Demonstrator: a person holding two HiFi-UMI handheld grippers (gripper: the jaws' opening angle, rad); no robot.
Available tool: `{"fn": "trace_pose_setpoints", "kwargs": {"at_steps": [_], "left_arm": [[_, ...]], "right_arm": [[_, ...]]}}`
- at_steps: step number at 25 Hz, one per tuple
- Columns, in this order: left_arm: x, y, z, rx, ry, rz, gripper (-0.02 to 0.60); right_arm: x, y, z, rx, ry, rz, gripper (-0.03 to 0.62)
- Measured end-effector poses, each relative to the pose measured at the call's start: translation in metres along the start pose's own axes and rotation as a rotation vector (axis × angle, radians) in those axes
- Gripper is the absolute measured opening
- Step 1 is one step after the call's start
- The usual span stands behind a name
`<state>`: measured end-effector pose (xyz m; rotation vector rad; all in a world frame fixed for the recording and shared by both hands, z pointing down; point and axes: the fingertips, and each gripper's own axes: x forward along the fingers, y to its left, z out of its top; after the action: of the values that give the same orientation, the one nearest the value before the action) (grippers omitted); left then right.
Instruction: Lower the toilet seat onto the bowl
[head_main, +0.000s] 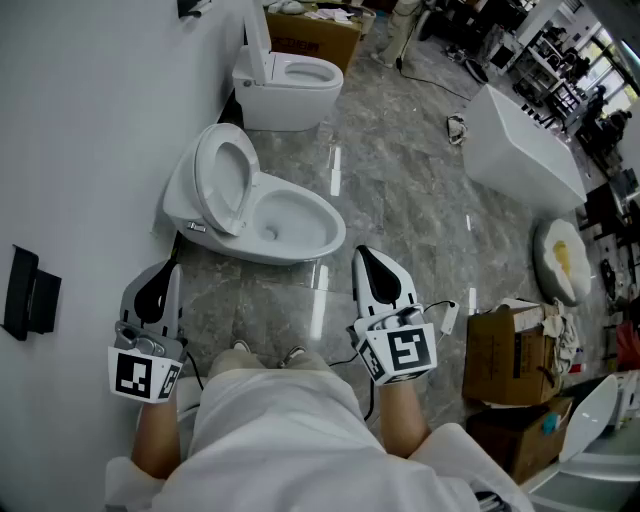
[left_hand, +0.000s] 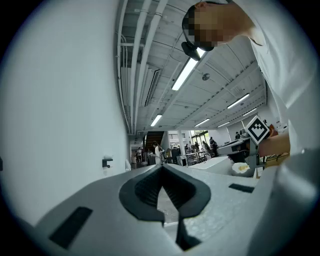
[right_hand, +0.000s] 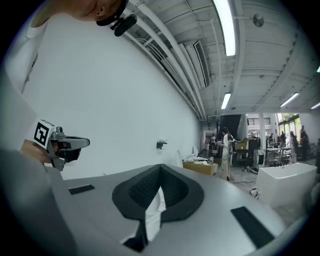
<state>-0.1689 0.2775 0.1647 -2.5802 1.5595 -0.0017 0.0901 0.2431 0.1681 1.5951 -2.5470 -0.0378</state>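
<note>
No word, brand name or number can be read in any view. Only square black-and-white code patterns are seen. One is carried on the cube (head_main: 143, 374) of the left gripper (head_main: 170, 270), at 8 o'clock in the head view. Another is carried on the cube (head_main: 405, 352) of the right gripper (head_main: 361, 252), at 5 o'clock. The same patterns are caught small in the gripper views, at 3 o'clock and at 9 o'clock. A dark mark on the cardboard box (head_main: 505, 350) at 4 o'clock is too small to be made out.
</note>
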Motion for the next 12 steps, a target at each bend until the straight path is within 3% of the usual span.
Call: {"fn": "trace_pose_setpoints", "kwargs": {"at_steps": [12], "left_arm": [[-0.0021, -0.0079, -0.0030, -0.007, 0.006, 0.011, 0.000]], "right_arm": [[-0.0057, -0.0028, -0.0065, 0.048, -0.003, 0.034, -0.003]]}}
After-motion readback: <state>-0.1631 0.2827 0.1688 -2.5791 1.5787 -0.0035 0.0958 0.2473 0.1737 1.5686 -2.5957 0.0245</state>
